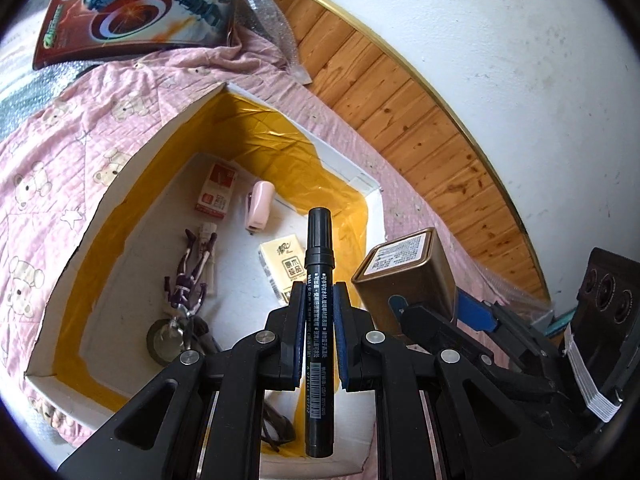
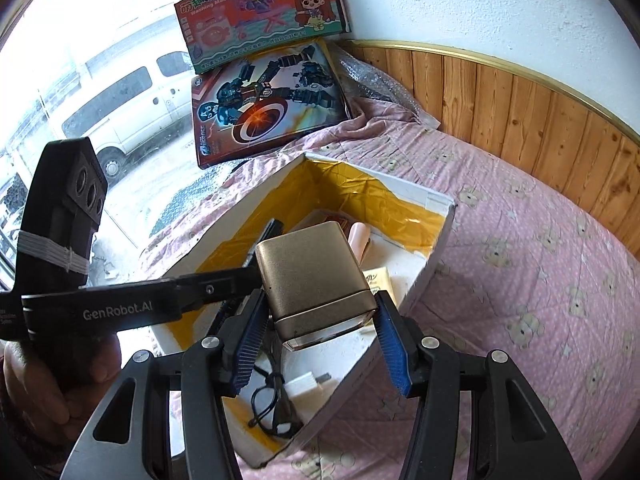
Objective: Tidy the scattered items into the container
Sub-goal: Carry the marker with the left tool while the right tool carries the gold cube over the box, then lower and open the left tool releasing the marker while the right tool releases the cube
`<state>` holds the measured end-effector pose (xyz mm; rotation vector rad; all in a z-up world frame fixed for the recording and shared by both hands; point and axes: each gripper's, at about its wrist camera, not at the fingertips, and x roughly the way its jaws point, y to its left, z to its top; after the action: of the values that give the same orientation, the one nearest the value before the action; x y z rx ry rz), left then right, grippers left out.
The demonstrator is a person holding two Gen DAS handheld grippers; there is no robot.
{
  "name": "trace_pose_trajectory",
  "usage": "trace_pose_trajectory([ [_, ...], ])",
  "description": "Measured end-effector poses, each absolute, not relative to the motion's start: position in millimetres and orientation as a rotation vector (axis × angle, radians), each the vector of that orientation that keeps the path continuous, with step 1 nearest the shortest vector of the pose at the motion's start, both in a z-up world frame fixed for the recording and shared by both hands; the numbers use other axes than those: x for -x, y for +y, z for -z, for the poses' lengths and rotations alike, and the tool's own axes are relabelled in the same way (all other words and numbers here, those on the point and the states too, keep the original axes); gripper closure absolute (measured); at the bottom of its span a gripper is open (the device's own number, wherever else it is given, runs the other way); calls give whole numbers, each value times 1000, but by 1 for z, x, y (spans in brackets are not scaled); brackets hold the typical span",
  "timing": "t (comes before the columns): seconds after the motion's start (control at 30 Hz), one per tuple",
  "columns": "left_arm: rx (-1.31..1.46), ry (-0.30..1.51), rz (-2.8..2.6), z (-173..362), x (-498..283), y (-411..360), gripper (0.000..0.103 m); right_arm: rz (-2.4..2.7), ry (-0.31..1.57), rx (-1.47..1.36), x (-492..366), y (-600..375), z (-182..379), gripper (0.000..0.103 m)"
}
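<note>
My left gripper (image 1: 319,300) is shut on a black marker (image 1: 317,276) that points forward over the white box with yellow tape inside (image 1: 132,160). In the box lie a red-and-white pack (image 1: 216,194), a pink stapler (image 1: 258,206), a yellow tissue pack (image 1: 280,264) and a purple figure (image 1: 192,272). My right gripper (image 2: 320,320) is shut on a gold tin (image 2: 316,276), held over the same box (image 2: 432,248). The tin (image 1: 404,276) and the right gripper show at the right of the left wrist view. A black cable (image 2: 272,404) lies in the box's near corner.
The box rests on a pink bear-print quilt (image 2: 540,280). Two toy boxes (image 2: 268,108) lean at the far end by the window. A wood-panelled wall (image 2: 520,120) runs along the bed. A person's hand (image 2: 52,372) holds the left gripper's handle at the left.
</note>
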<state>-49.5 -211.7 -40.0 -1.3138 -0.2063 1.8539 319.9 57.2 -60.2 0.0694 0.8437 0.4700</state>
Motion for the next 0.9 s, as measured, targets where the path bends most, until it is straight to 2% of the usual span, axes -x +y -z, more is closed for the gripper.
trace_pose_trajectory([
  [0.27,1449,-262,-1852,68,76,-195,90,-462,879,3,-367,69,68,48],
  [0.87,1660,-239,-1835,116,102,-155,90,-417,969,282,-454,86,113,48],
  [0.9,1679,-234,-1833,118,103,-153,86,-410,972,299,-456,87,115,48],
])
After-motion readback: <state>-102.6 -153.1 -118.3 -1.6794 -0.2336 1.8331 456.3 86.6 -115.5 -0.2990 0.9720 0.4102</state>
